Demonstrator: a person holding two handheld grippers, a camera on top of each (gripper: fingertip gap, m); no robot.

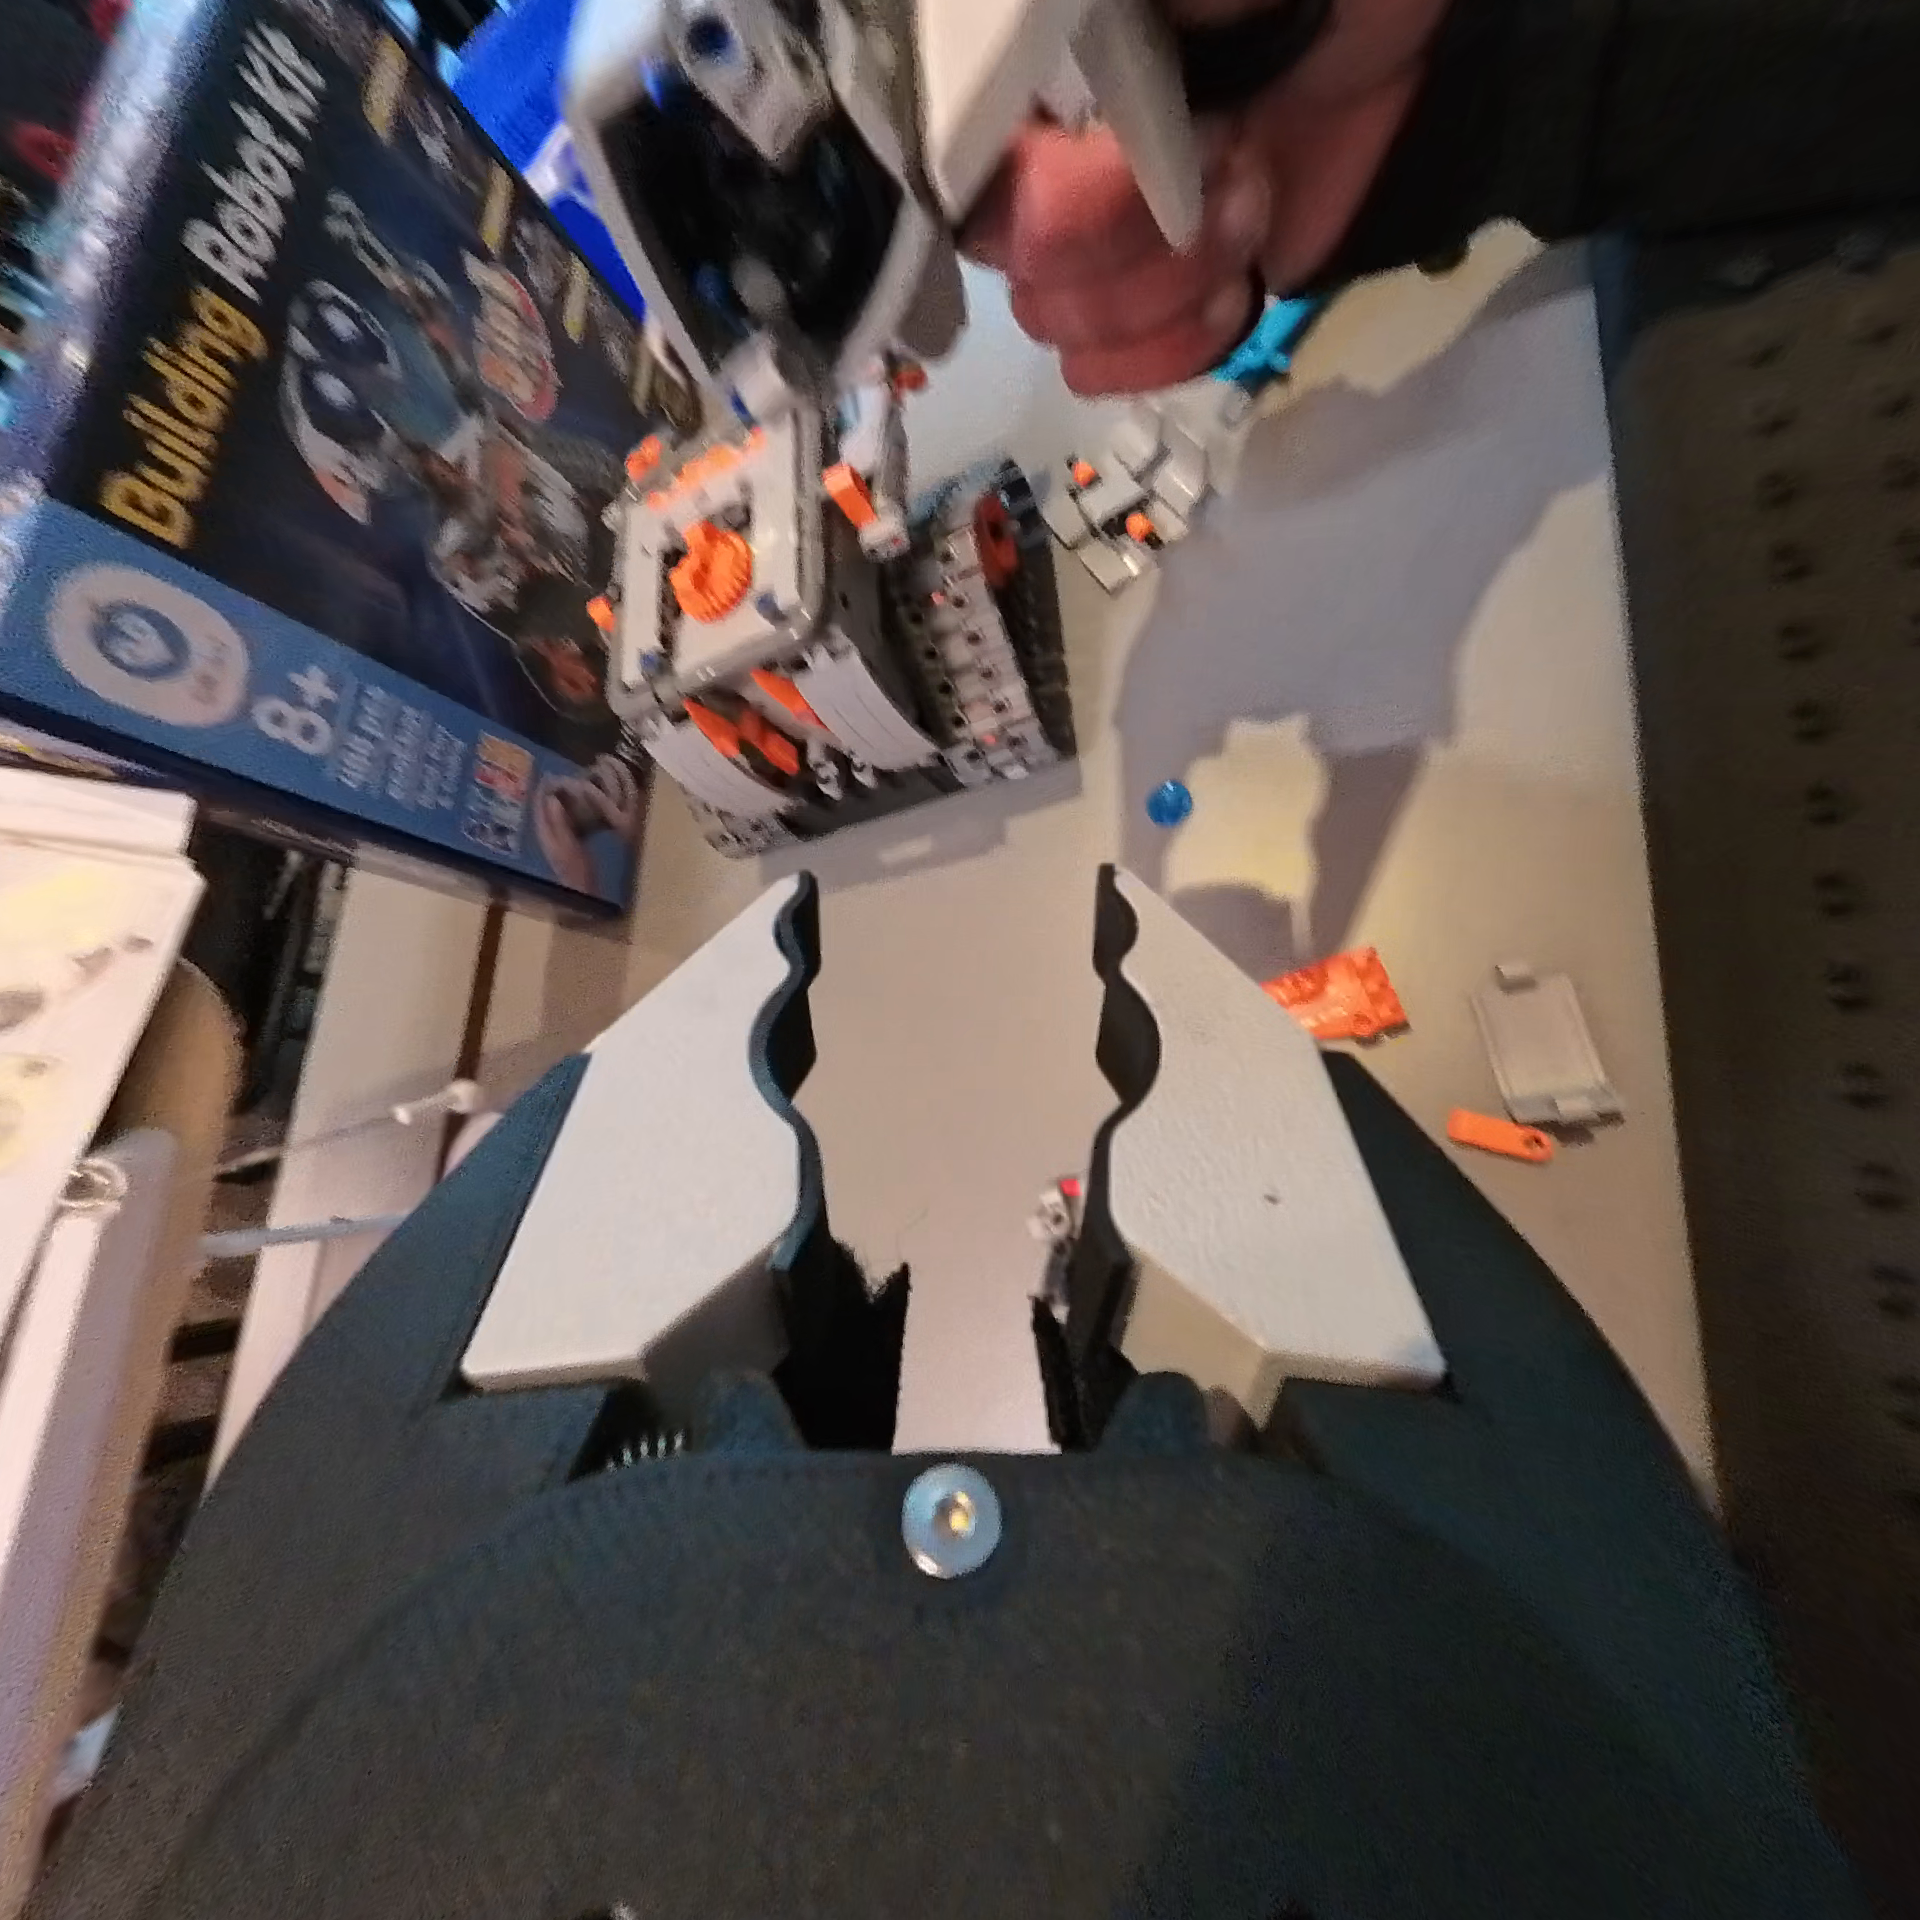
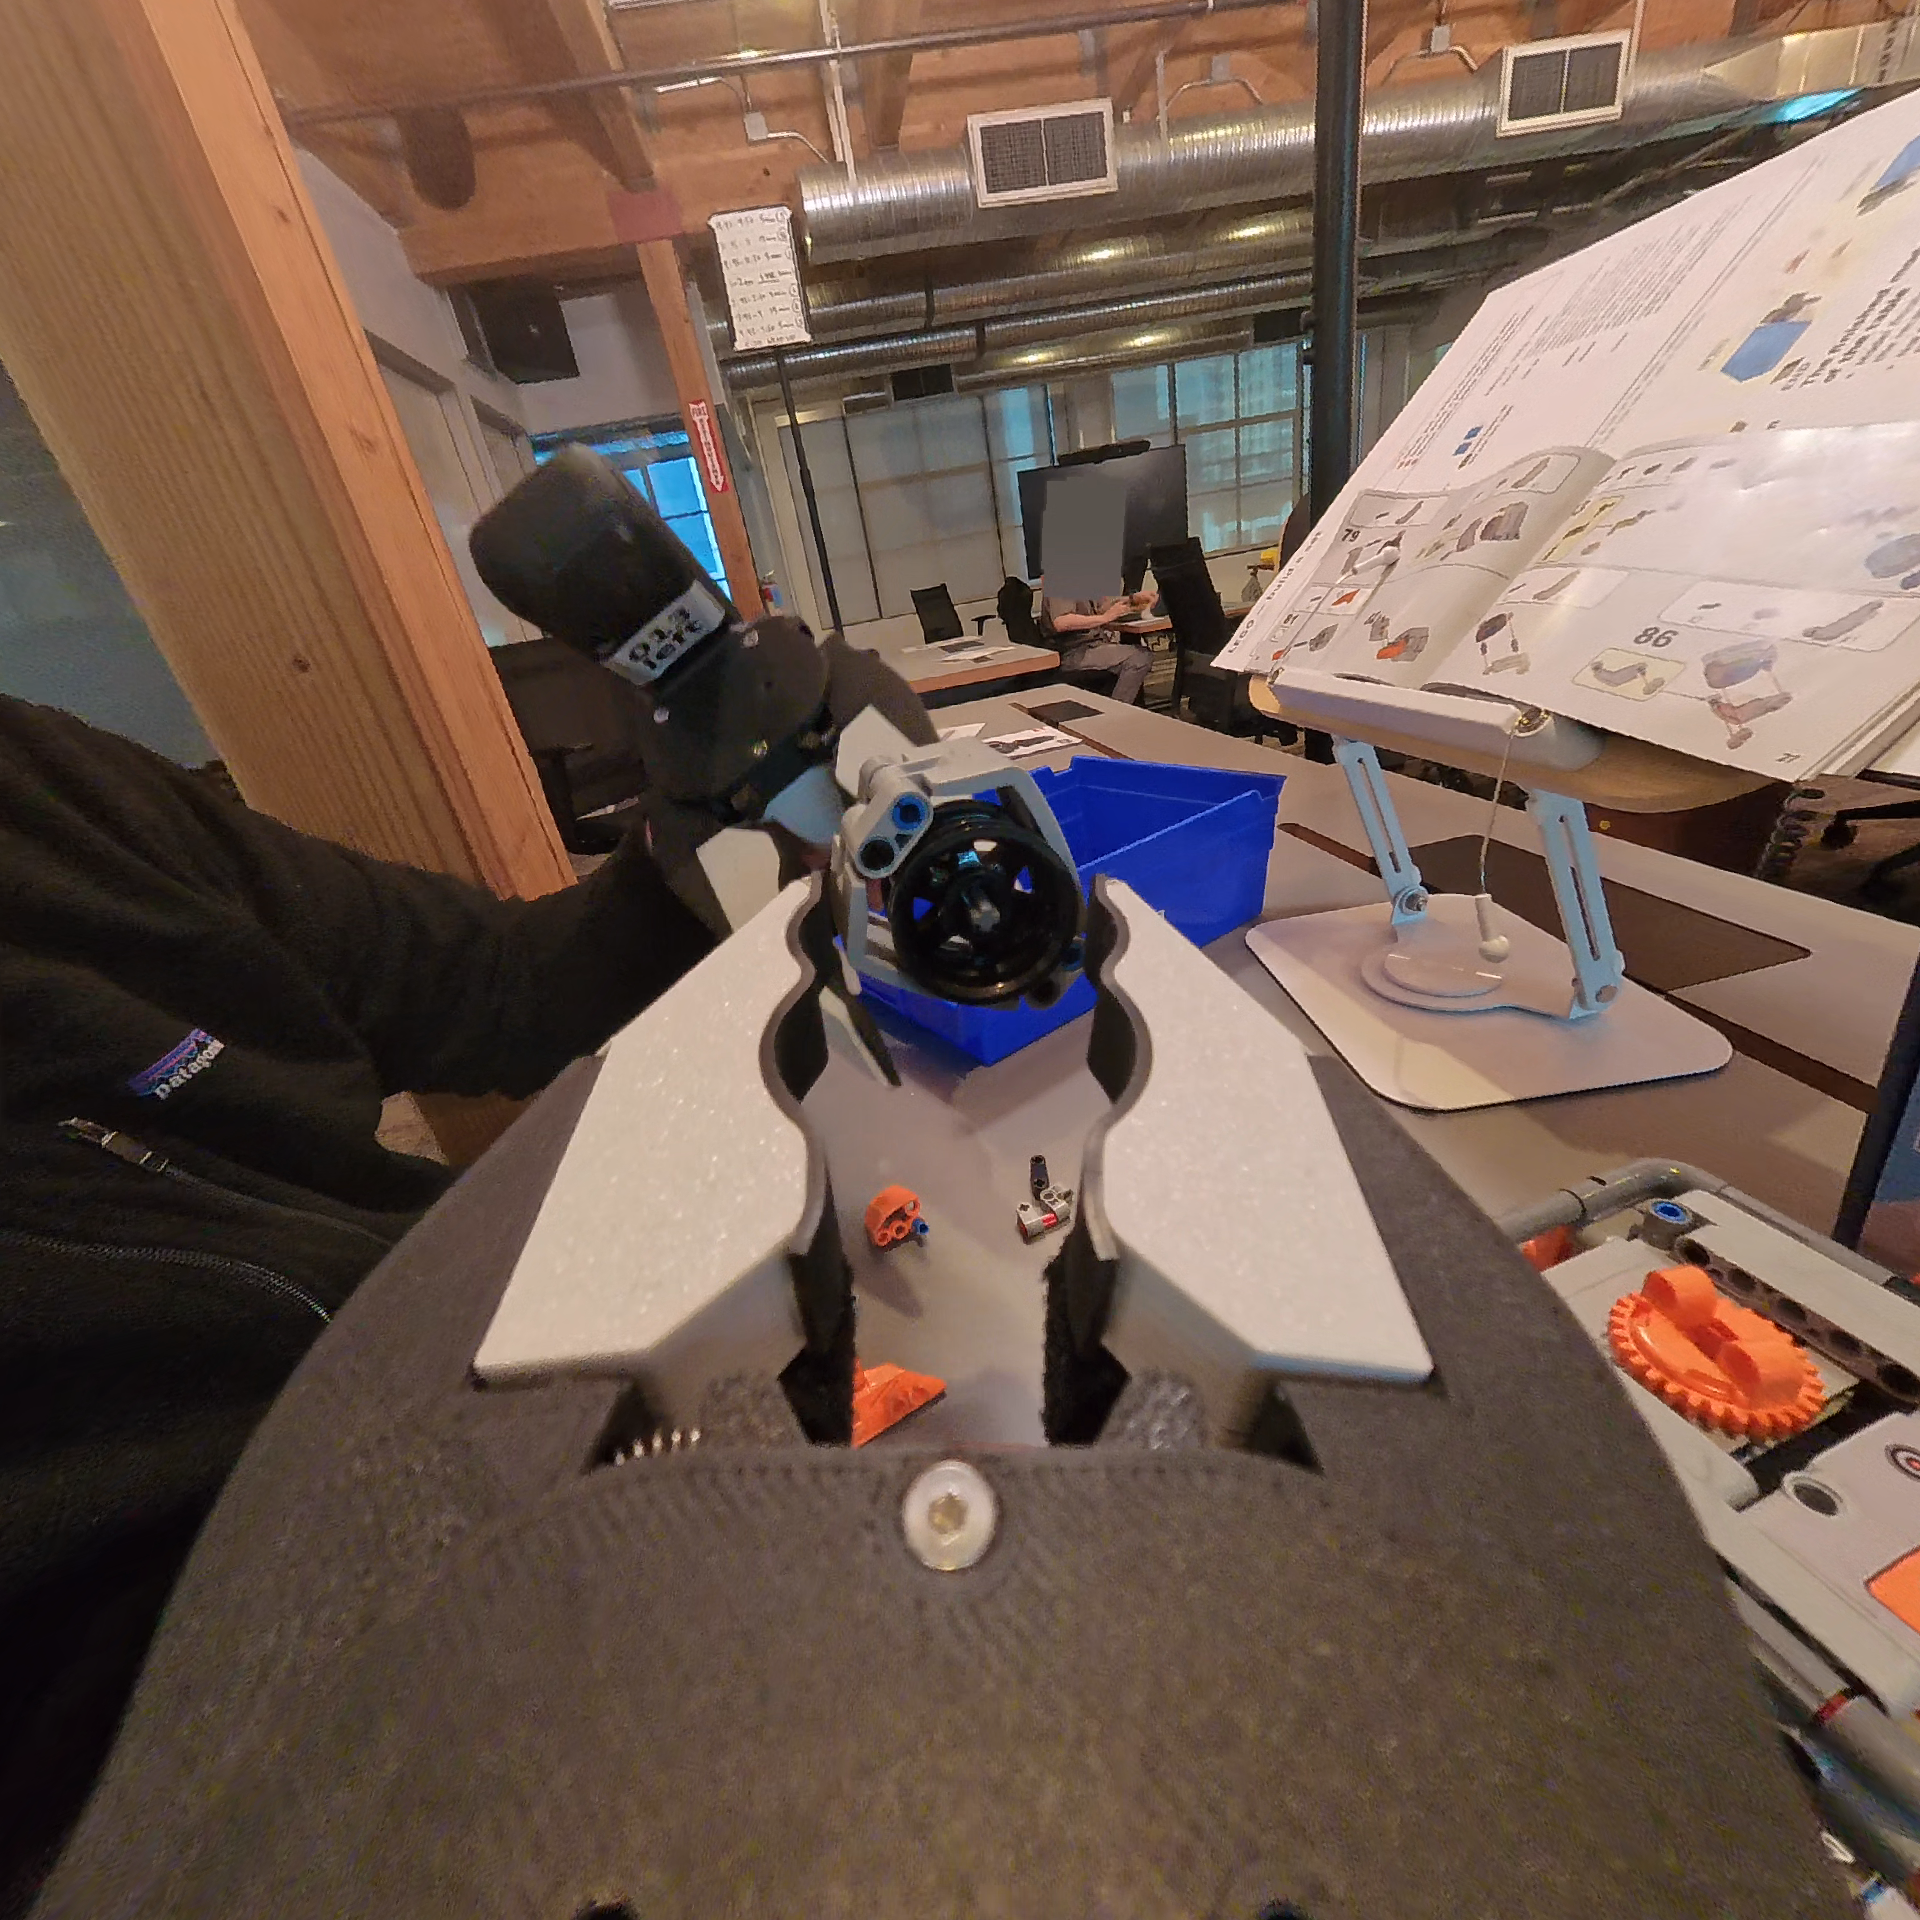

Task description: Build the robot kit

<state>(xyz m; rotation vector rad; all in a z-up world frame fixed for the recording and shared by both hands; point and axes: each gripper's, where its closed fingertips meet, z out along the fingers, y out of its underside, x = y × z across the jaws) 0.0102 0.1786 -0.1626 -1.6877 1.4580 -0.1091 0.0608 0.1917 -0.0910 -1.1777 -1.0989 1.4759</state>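
— How is the left gripper [image 1: 956, 894] found?

— It is seen spread wide, and nothing is held between its fingers. Only the bare grey table [image 1: 956, 1091] is seen in the gap.

— What is met past its tips?

— Just ahead, a tracked brick model [image 1: 831, 644] with orange gears is stood on the table. A small blue stud [image 1: 1169, 802] is laid just right of the tips. Farther right, an orange piece [image 1: 1340, 992], a grey plate [image 1: 1548, 1055] and an orange beam [image 1: 1499, 1135] are scattered apart from one another. To the left of the model a dark blue kit box [image 1: 312, 416] is propped.

— And the right gripper [image 2: 956, 904]?

— It is pinched on a wheel assembly [image 2: 982, 920], a black wheel set in a grey frame. The assembly is gripped at the very fingertips and is held clear above the table. From the left wrist view the assembly is seen blurred, high ahead, with a hand [image 1: 1122, 291] wrapped round the handle behind it.

— What is seen around it?

— Below the fingers a small orange connector [image 2: 894, 1216] and a grey and black piece [image 2: 1042, 1205] are laid on the table. Beyond the wheel a blue bin [image 2: 1164, 831] is placed. Farther right an open instruction booklet [image 2: 1610, 468] is propped on a white stand [image 2: 1455, 966].
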